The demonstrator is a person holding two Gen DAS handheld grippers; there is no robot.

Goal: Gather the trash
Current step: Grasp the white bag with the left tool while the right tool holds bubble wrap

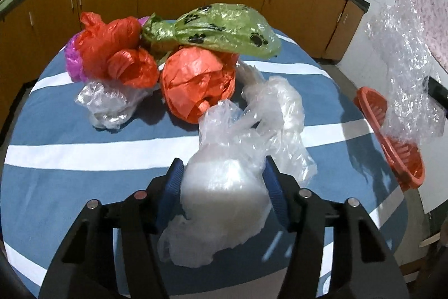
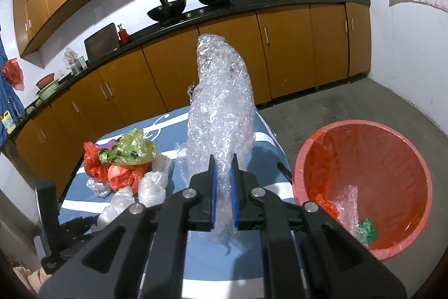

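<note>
From the left wrist camera, the left hand-held gripper (image 1: 222,173) reaches forward, low over the tabletop (image 1: 84,131), which wears a blue cloth with white stripes. Its two blue-padded fingers (image 1: 173,181) are clamped on a crumpled clear plastic bag (image 1: 224,195), one on each side of the bag's bulging middle, with loose folds spilling out ahead and below. Further on lies a heap of other trash: an orange bag (image 1: 196,80) just beyond the held one, a red bag (image 1: 117,52) to its left with a purple bag (image 1: 71,58) peeking behind, a green bag with paw prints (image 1: 224,27) on top, and another clear bag (image 1: 109,105) in front of the red one. At the right edge, bubble wrap (image 1: 408,66) hangs above the rim of a red bin (image 1: 392,142).

From the right wrist camera, the right hand-held gripper (image 2: 224,173) is held higher, level and pointing toward the kitchen cabinets (image 2: 168,69). Its fingers are closed tight on the lower end of the bubble wrap (image 2: 221,102), which stands up and away from them. The red bin (image 2: 364,173), lined with a red bag, sits on the floor (image 2: 350,102) just right of the tabletop (image 2: 173,128), with a few scraps of plastic already at its bottom. The trash heap (image 2: 123,159) lies to the left on the cloth
</note>
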